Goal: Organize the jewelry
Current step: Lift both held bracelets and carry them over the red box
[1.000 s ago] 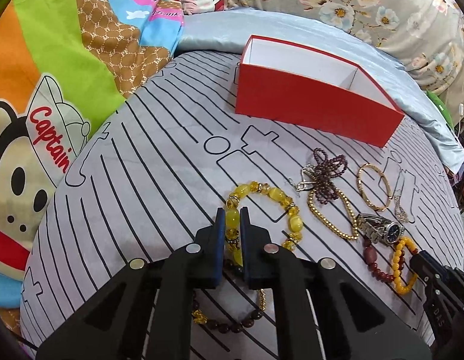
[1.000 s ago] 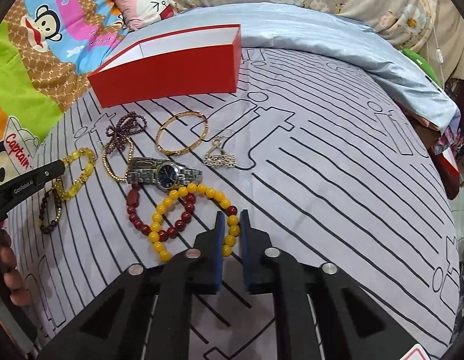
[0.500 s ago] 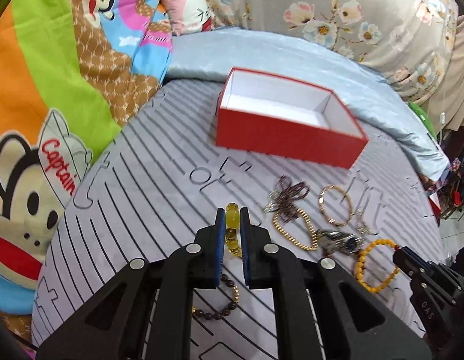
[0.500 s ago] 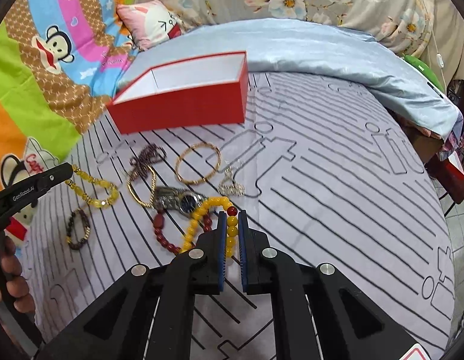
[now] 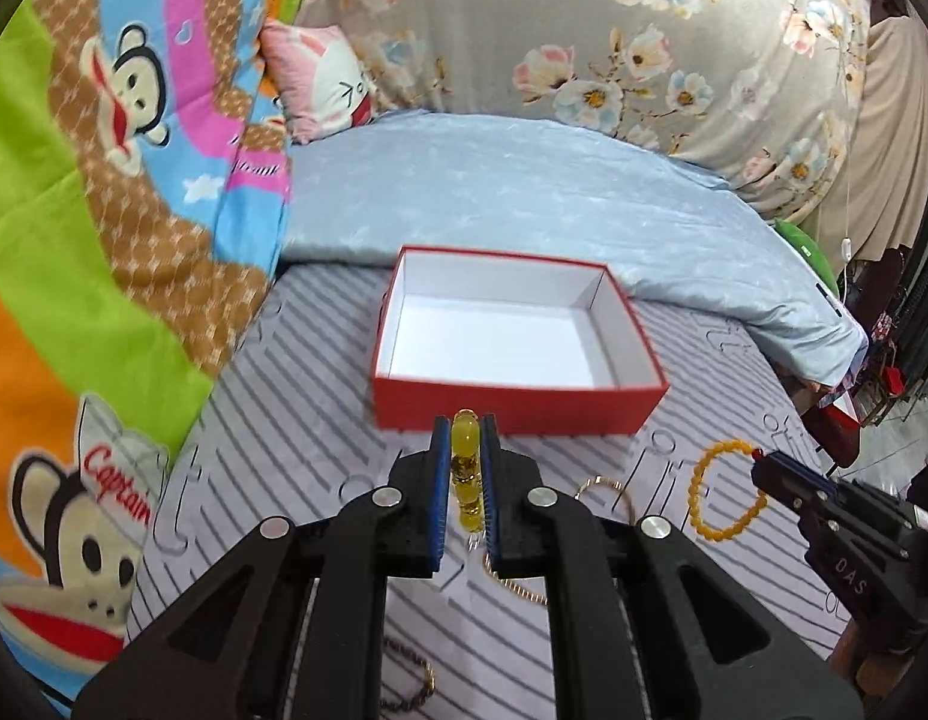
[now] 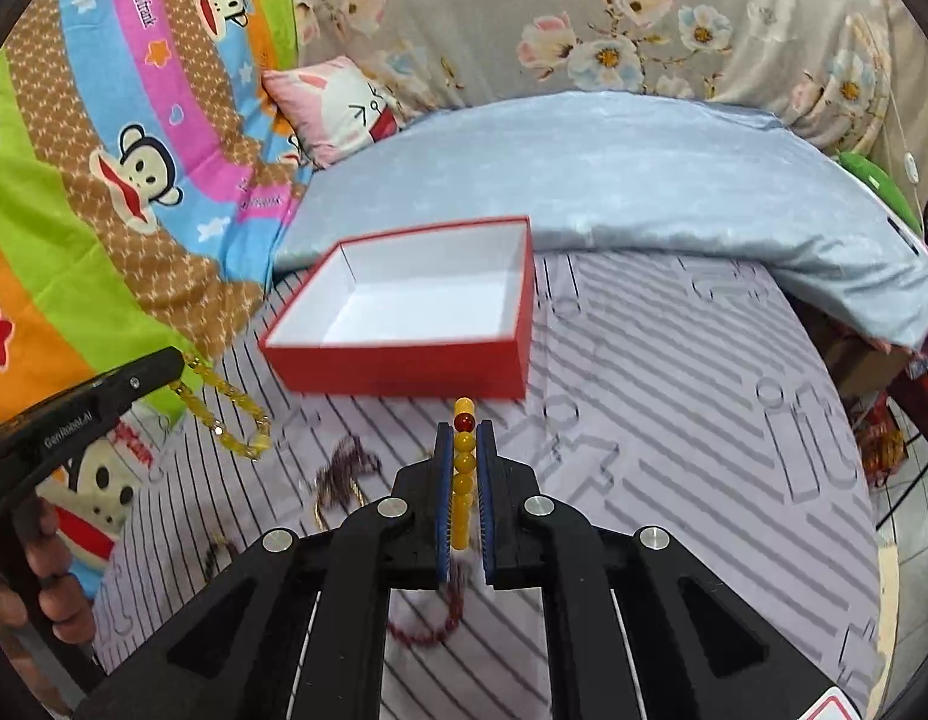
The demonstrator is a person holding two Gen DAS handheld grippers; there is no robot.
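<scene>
A striped sheet [image 5: 296, 438] covered the bed. Ahead of both fingertips sat the red box [image 5: 517, 405]; the left gripper [image 5: 465, 429] clamped a yellow bracelet [image 5: 465, 468], the right gripper [image 6: 464, 435] an amber bracelet [image 6: 464, 480].

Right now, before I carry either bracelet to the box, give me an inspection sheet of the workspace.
Surface: grey striped bedsheet, soft and uneven.
Job's things: red box, white inside, nothing in it. Translucent yellow bead bracelet and opaque yellow bead bracelet both lifted. Gold bangle, dark red bead bracelet and purple bead piece lie on the sheet.
Clutter: nothing seen.
Grippers: left hand-held gripper shut on translucent yellow bead bracelet; right hand-held gripper shut on opaque yellow bead bracelet.
Cables: thin white cord by the curtain, far right.
Surroundings: light blue quilt, cartoon monkey blanket, pink pillow.
</scene>
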